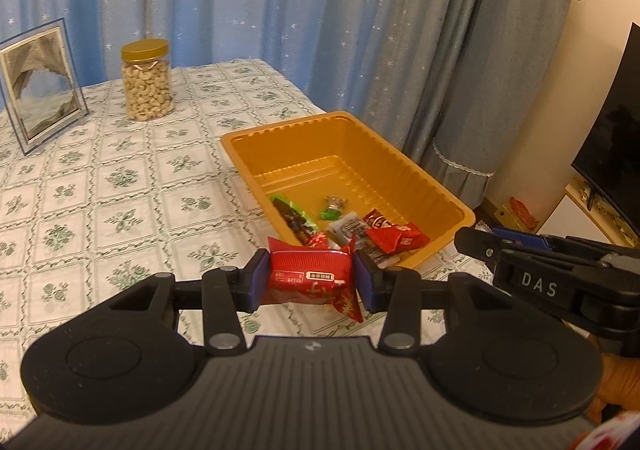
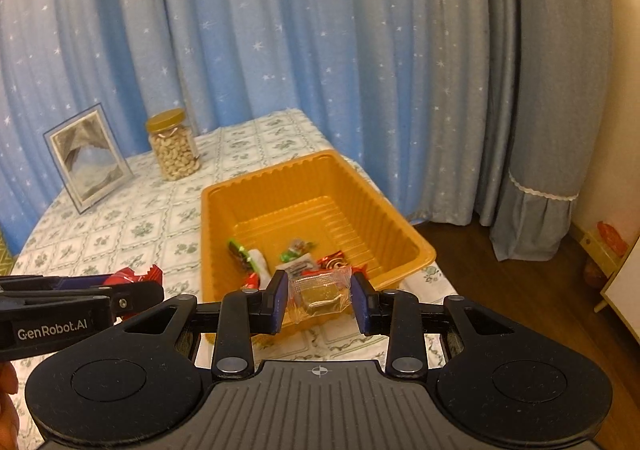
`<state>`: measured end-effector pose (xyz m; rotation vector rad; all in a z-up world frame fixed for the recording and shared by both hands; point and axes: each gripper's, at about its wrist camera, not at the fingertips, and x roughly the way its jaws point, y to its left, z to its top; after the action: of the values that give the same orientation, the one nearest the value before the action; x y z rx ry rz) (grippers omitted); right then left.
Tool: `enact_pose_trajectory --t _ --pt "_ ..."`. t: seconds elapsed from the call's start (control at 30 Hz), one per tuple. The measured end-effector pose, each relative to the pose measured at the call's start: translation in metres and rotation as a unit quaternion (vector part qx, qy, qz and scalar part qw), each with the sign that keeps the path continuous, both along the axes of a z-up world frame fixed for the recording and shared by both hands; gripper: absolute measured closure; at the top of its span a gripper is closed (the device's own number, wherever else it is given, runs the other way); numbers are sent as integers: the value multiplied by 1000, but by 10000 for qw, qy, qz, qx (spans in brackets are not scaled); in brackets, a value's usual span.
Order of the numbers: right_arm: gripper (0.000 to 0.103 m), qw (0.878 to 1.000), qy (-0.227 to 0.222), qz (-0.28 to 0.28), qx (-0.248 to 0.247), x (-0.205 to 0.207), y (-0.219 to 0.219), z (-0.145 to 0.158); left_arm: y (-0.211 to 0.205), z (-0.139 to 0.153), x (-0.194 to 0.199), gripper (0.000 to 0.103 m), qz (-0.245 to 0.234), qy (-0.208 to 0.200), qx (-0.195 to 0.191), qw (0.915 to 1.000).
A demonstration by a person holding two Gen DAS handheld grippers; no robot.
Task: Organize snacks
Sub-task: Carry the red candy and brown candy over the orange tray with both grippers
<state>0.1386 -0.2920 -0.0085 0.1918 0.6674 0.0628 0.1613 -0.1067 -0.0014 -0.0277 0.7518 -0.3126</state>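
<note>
1. Left wrist view: The left claw (image 1: 312, 282) is seen clenched on a red snack packet (image 1: 310, 276), pinched crosswise between its two blue pads just before the near corner of an orange tray (image 1: 420, 174). The tray stands on a table (image 1: 120, 190) covered with a floral cloth. Several wrapped snacks (image 1: 352, 228) are gathered in the tray's near end: a dark bar with green ends, a small green sweet, and red and white packets. A jar of cashews (image 1: 146, 80) with a gold lid and a picture frame (image 1: 40, 84) stand well apart at the far left. Only here are a dark television screen (image 1: 612, 130) and a low cabinet shown at the right edge. The right claw (image 1: 480, 244) is seen side-on at the right; its grip cannot be told from here.

2. Right wrist view: The right claw (image 2: 320, 296) is seen clenched on a small clear-wrapped sweet (image 2: 320, 292), yellowish inside, held at the tray's (image 2: 208, 234) near rim. Only here is wooden floor (image 2: 520, 282) shown right of the table (image 2: 120, 226). The left claw (image 2: 136, 284) enters from the left edge, with the red snack packet's (image 2: 134, 276) crimped end showing at its tip. The jar (image 2: 174, 146), the frame (image 2: 88, 158) and the snacks in the tray (image 2: 288, 256) are also seen.
</note>
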Motion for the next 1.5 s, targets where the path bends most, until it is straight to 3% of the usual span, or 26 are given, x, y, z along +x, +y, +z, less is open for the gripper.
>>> enact_pose_trajectory --t 0.73,1.5 --pt "69 10000 75 -49 25 56 -20 -5 -20 -4 63 62 -163 16 43 9999" --pt "69 9993 301 240 -33 150 -19 -23 -32 -16 146 62 -267 125 30 9996"
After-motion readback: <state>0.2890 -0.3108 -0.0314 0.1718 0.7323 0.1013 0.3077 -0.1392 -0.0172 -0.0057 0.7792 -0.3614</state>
